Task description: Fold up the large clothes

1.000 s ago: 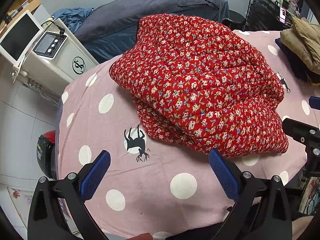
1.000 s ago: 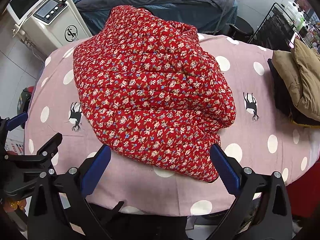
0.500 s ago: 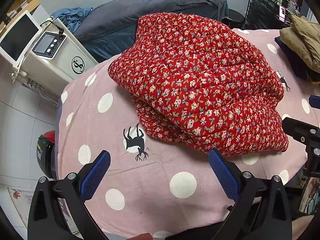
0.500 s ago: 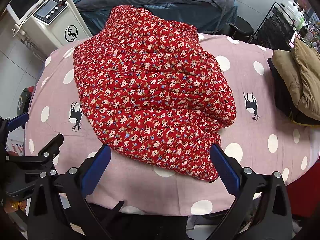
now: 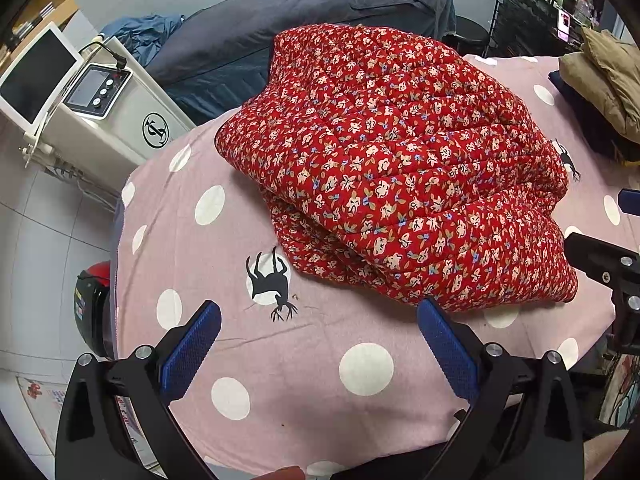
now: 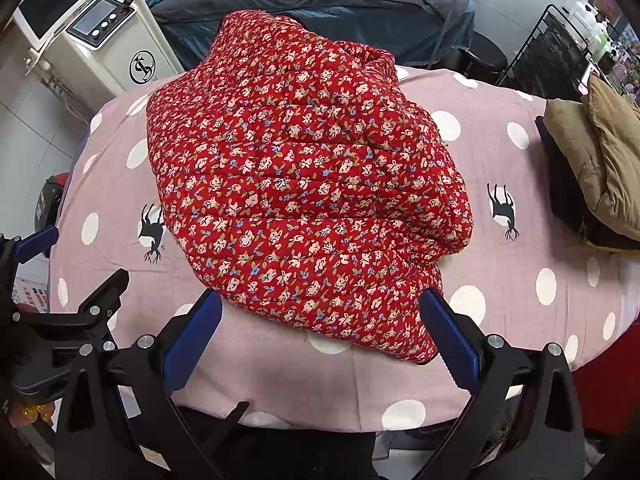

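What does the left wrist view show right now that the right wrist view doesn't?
Only the left wrist view shows the layered folded edge of the red floral jacket on its left side. Only the right wrist view shows the second deer print between the jacket and the tan coat. Both show the jacket on the polka-dot cloth, with the left gripper and right gripper open and empty.

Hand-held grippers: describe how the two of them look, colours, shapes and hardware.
Both match. The left hand-held gripper and right hand-held gripper each have two angular matte-black arms studded with silver round-head bolts, ending in flat blue ribbed fingers. No cables or markings are visible on them.
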A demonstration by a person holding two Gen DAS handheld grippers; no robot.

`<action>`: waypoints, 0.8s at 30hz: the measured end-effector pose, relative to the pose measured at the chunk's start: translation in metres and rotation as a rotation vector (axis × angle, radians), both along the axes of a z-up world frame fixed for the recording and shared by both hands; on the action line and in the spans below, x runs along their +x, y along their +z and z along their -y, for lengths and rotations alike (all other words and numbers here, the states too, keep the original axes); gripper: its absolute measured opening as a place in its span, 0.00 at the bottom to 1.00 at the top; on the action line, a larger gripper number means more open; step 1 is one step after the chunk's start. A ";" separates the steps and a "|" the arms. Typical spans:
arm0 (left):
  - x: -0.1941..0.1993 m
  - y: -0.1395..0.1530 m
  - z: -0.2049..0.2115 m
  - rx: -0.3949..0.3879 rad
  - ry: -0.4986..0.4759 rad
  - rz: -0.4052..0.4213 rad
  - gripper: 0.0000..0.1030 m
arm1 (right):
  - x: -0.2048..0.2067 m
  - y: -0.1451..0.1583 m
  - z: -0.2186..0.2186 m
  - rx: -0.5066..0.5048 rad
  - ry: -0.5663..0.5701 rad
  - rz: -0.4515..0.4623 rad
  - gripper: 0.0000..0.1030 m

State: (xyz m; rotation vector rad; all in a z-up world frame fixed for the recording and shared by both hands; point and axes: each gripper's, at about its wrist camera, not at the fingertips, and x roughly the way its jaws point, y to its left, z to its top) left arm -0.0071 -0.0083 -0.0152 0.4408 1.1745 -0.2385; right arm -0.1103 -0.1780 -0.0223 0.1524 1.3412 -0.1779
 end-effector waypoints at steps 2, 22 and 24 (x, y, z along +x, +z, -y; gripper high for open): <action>-0.001 0.000 0.000 0.001 -0.002 -0.001 0.94 | 0.000 0.000 0.000 0.001 0.000 -0.001 0.95; -0.001 -0.005 0.003 0.007 -0.019 -0.016 0.94 | -0.002 -0.007 0.006 0.022 -0.018 -0.005 0.95; 0.000 -0.005 0.004 0.010 -0.019 -0.017 0.94 | -0.001 -0.007 0.006 0.022 -0.017 -0.007 0.95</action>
